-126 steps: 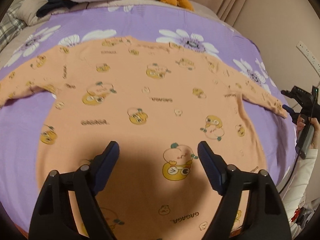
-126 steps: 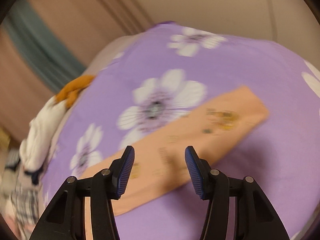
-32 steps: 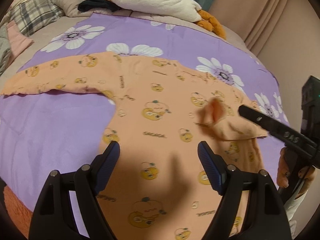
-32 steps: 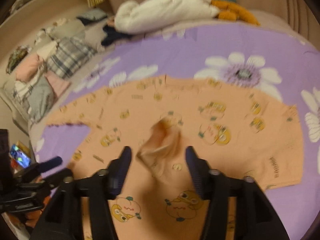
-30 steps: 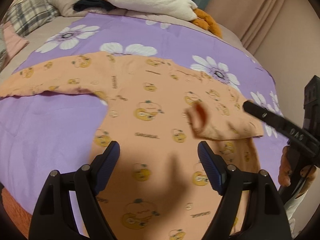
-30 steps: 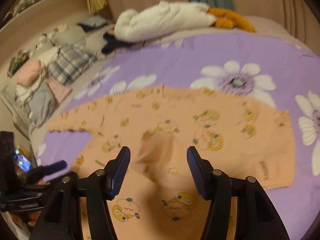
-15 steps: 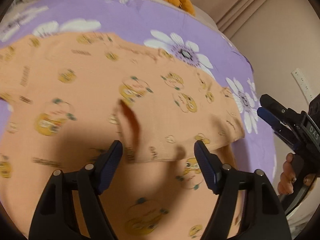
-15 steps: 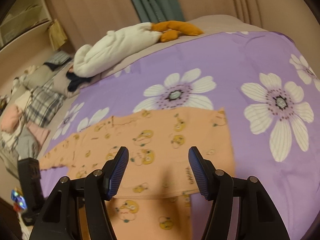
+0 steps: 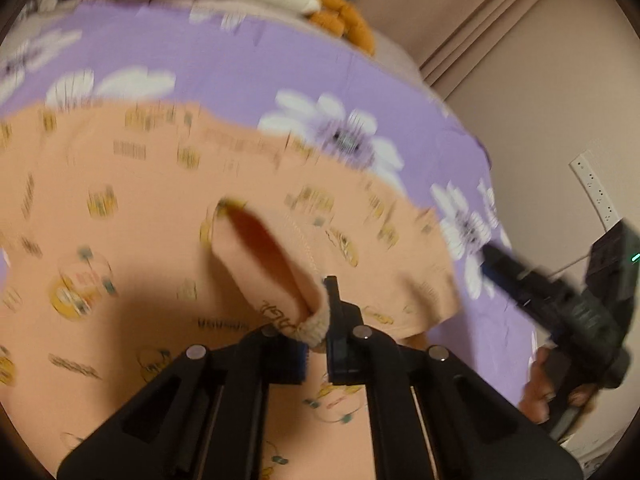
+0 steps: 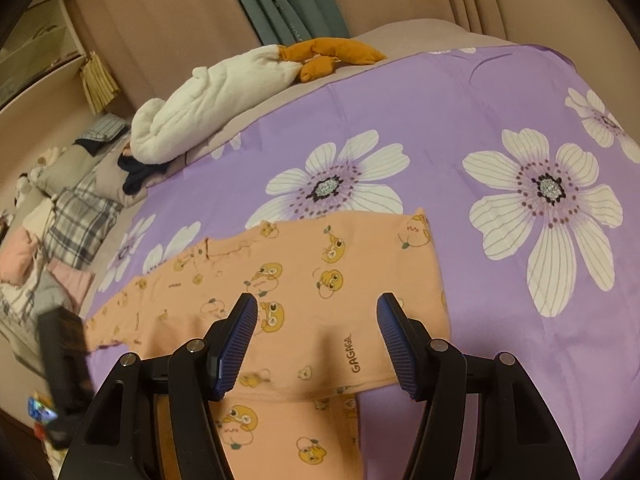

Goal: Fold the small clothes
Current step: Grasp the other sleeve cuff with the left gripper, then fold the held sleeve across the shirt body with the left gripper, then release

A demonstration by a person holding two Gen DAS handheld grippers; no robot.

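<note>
Both grippers are black plastic with triangular cut-outs in the arms and silver round screws at the joints. The right gripper (image 10: 314,344) carries blue ribbed pads (image 10: 234,344); the left gripper (image 9: 316,328) shows a blue pad edge too. Beside the right gripper's black body, bare skin-toned fingers of the right hand (image 9: 540,396) wrap its handle.

One orange shirt (image 10: 304,280) is lying on one purple floral bedspread (image 10: 460,112). Two grippers are showing, the left gripper (image 9: 316,320) and the right gripper (image 10: 314,344). One white plush toy (image 10: 208,96) is resting behind.
</note>
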